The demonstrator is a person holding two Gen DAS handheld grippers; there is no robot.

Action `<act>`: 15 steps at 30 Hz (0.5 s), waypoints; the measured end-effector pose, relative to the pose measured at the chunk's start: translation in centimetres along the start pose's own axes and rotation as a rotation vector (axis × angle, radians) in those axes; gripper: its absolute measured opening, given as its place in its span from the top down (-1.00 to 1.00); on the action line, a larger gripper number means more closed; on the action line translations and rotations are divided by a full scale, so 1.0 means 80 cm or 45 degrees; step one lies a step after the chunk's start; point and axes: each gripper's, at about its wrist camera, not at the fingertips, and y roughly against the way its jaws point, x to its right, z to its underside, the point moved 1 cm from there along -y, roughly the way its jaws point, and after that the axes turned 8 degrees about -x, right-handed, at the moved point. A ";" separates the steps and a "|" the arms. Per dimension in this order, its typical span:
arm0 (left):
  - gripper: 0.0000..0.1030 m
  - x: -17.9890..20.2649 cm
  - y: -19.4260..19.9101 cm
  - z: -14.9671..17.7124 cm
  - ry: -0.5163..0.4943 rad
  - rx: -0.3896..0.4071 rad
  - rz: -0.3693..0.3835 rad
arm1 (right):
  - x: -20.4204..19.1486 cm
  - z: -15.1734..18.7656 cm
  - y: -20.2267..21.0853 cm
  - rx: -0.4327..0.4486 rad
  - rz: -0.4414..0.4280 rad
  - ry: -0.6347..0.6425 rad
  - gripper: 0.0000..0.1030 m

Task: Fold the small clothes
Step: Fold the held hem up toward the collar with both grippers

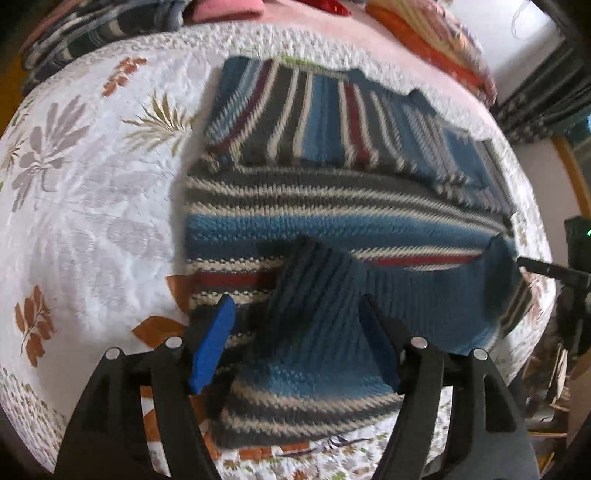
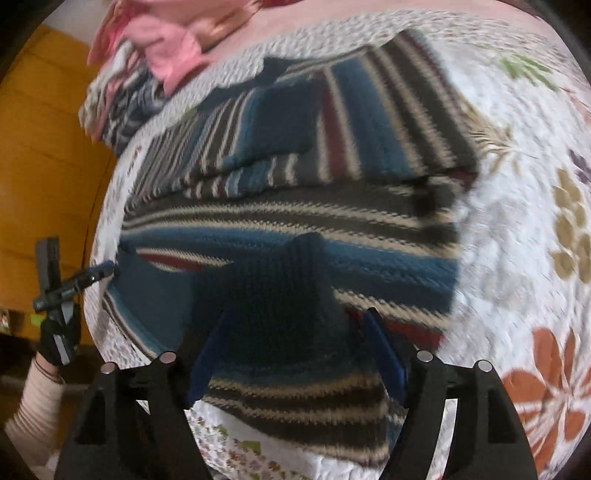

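A striped knit sweater in blue, grey, cream and red lies on a white floral quilt, with its sleeves folded in over the far half. My left gripper is shut on a bunch of the blue ribbed hem, which is lifted off the quilt. In the right wrist view my right gripper is shut on another dark bunch of the same hem. The hem sags between the two grippers. Each gripper shows in the other's view: the right gripper at the sweater's raised corner, the left gripper likewise.
Folded clothes lie at the far side of the bed: a dark striped pile, a pink cloth and an orange and yellow pile. A gloved hand with a pale sleeve holds the left gripper. An orange wall stands at the left.
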 end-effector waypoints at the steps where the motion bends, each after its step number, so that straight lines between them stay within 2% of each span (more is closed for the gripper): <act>1: -0.34 0.000 -0.004 0.000 -0.006 -0.006 -0.003 | 0.000 -0.004 -0.008 -0.023 0.013 0.014 -0.46; 5: -0.35 0.002 -0.020 0.000 -0.043 -0.024 -0.021 | -0.002 -0.010 -0.033 -0.090 0.064 0.059 -0.51; 9: -0.30 0.011 -0.025 0.002 -0.082 -0.022 -0.059 | -0.010 -0.007 -0.037 -0.098 0.121 0.134 -0.53; 10: -0.18 0.014 -0.025 0.002 -0.093 -0.022 -0.064 | -0.014 -0.004 -0.038 -0.098 0.140 0.164 -0.49; 13: 0.16 0.023 -0.023 0.007 -0.124 -0.021 -0.074 | -0.026 0.005 -0.036 -0.100 0.174 0.240 -0.21; 14: 0.22 0.025 -0.022 0.009 -0.133 -0.020 -0.073 | -0.029 0.007 -0.034 -0.101 0.164 0.256 -0.08; 15: 0.28 0.028 -0.021 0.011 -0.141 -0.017 -0.070 | -0.031 0.011 -0.031 -0.103 0.146 0.269 -0.06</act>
